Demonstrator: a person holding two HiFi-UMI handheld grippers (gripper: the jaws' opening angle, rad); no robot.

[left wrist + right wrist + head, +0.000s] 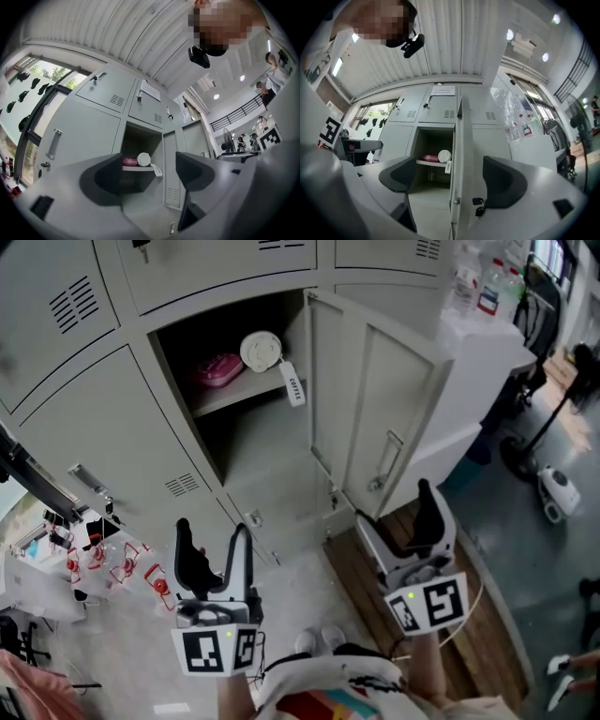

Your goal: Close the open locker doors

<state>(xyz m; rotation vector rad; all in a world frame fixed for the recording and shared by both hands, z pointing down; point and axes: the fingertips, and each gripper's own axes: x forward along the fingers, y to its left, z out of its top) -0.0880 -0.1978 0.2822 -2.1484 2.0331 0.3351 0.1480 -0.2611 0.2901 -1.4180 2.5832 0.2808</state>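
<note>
One flat grey metal locker door point(375, 413) ajar.

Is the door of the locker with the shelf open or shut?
Open. The door stands swung outward, and the shelf with a pink item shows inside.

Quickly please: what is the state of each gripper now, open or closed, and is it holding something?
Left gripper: open, fingers apart, holding nothing.
Right gripper: open, fingers apart, holding nothing.
</note>
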